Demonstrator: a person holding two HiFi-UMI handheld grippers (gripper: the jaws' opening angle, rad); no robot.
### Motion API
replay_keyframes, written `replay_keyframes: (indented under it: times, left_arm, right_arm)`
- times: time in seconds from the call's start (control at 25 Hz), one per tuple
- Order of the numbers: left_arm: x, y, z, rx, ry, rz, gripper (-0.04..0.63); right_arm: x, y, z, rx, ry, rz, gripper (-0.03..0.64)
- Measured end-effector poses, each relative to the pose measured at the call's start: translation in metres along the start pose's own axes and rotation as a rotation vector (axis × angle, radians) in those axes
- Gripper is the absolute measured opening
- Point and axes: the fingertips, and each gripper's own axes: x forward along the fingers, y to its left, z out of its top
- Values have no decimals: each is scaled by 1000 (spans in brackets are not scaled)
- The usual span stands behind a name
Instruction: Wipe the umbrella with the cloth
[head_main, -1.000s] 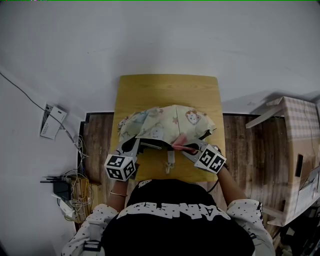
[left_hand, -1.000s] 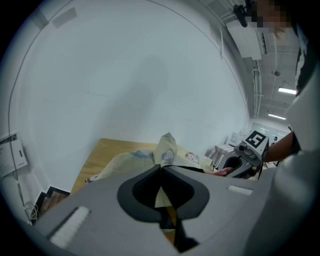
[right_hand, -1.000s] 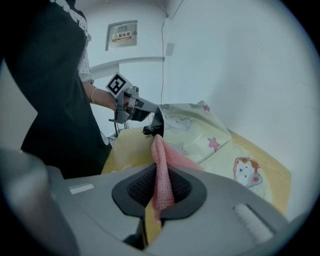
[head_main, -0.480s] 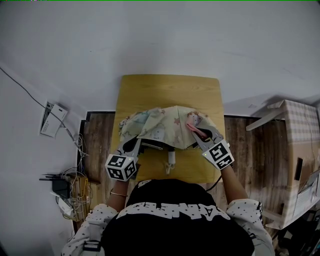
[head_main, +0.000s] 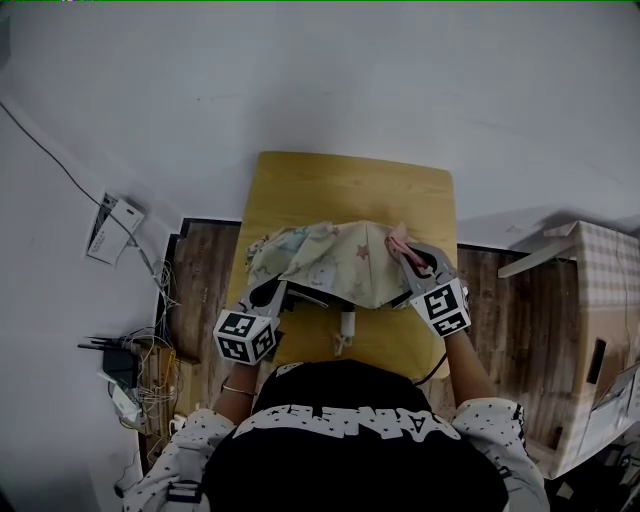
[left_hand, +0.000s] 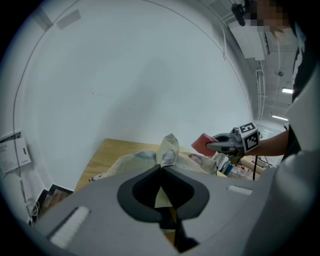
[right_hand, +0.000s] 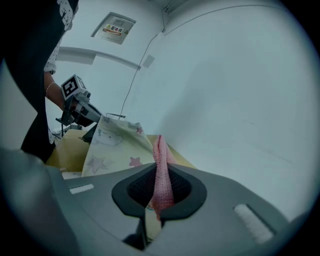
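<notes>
A pale yellow umbrella (head_main: 335, 262) printed with stars and cartoons lies half open on the wooden table (head_main: 350, 185). My left gripper (head_main: 275, 293) is at the canopy's near left edge, shut on a fold of the umbrella fabric (left_hand: 168, 148). At the canopy's right side, my right gripper (head_main: 408, 258) is shut on a pink cloth (head_main: 397, 240). In the right gripper view the cloth (right_hand: 161, 150) stands pinched between the jaws, with the canopy (right_hand: 117, 147) just left of it. The umbrella's handle (head_main: 346, 325) points toward me.
The table stands against a white wall. On the floor at the left lie cables and a router (head_main: 125, 375). A checkered box (head_main: 600, 290) stands at the right. The person's dark torso fills the bottom of the head view.
My right gripper has carried the pink cloth from the canopy's near middle edge to its right side and slightly up. The left gripper has kept its hold in place.
</notes>
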Motion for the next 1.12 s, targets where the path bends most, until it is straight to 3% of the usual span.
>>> replay_keyframes:
  times: [0.36,1.12]
  left_arm:
    - [1,2,0,-19,1,29,3]
    - [0,-1,0,-5,7,32,3]
  right_arm:
    - [18,2,-14,-148,84,36,35]
    - [16,26,-47,-100,165,143,35]
